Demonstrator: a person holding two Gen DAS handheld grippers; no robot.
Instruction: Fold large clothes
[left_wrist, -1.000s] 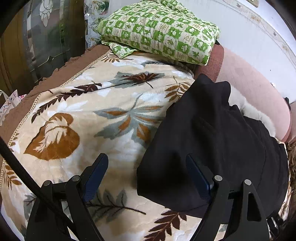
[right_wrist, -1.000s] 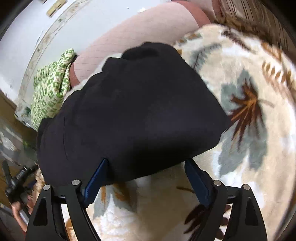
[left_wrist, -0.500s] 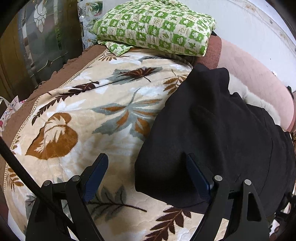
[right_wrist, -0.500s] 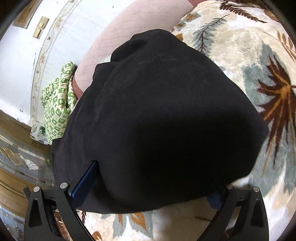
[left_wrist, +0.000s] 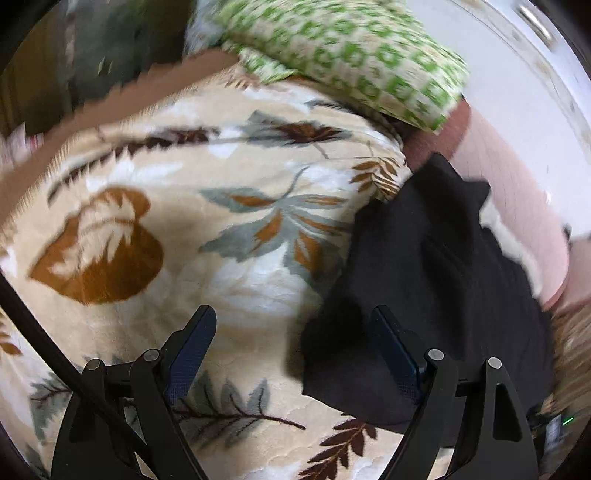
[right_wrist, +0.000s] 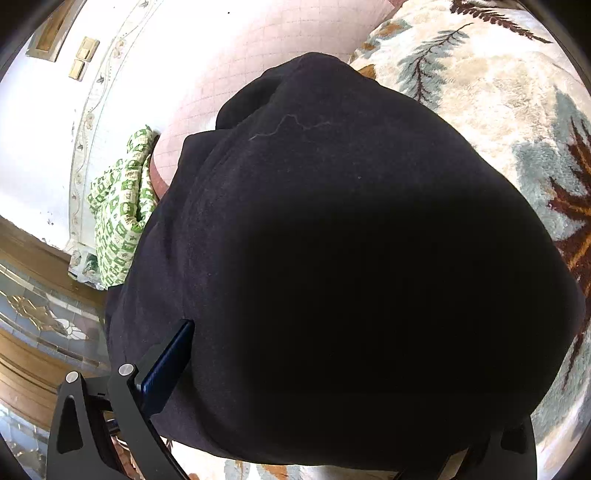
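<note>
A black garment (left_wrist: 424, 288) lies folded in a thick bundle on the leaf-patterned blanket (left_wrist: 229, 229) of a bed. In the left wrist view my left gripper (left_wrist: 295, 343) is open; its right finger (left_wrist: 395, 350) rests over the bundle's near left corner and its left finger hangs above bare blanket. In the right wrist view the black garment (right_wrist: 351, 240) fills most of the picture. My right gripper (right_wrist: 332, 376) stands at its widest, open. Its left finger (right_wrist: 166, 365) lies against the cloth's edge and the cloth hides the right one.
A green checked pillow (left_wrist: 351, 55) lies at the head of the bed, also seen as the pillow (right_wrist: 118, 221) on the left. A pink quilted cover (left_wrist: 517, 192) runs along the white wall. A glass-panelled wooden door (right_wrist: 37, 314) stands beyond the bed's brown edge.
The right gripper's jaws have spread wider and come down close over the garment, which now covers its right finger. The left gripper has swung, so the bundle sits further right in its blurred view.
</note>
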